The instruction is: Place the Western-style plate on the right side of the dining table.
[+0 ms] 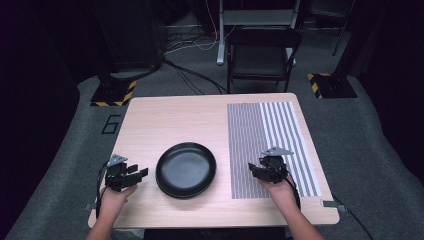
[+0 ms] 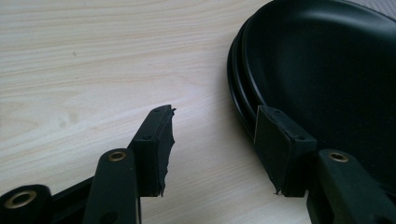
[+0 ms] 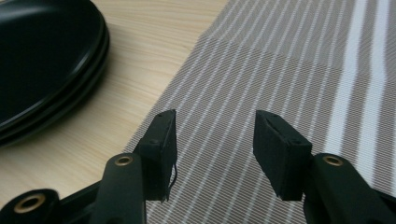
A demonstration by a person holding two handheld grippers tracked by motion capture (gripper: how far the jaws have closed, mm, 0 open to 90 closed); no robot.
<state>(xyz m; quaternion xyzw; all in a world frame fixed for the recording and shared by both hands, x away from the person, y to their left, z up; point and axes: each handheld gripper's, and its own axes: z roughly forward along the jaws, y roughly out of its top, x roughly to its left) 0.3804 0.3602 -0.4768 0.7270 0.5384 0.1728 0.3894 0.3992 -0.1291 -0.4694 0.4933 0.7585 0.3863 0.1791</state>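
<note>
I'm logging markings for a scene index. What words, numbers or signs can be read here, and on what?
"6": a black outlined figure on the grey floor, left of the wooden table.
No readable text on the black plates, the striped placemat or the grippers.

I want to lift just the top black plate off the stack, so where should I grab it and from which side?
Take the top plate by its raised rim on the stack's left edge, coming in low from the left. The left gripper is open beside it, and the rims there show a seam a finger could catch. That is a judgement.
</note>
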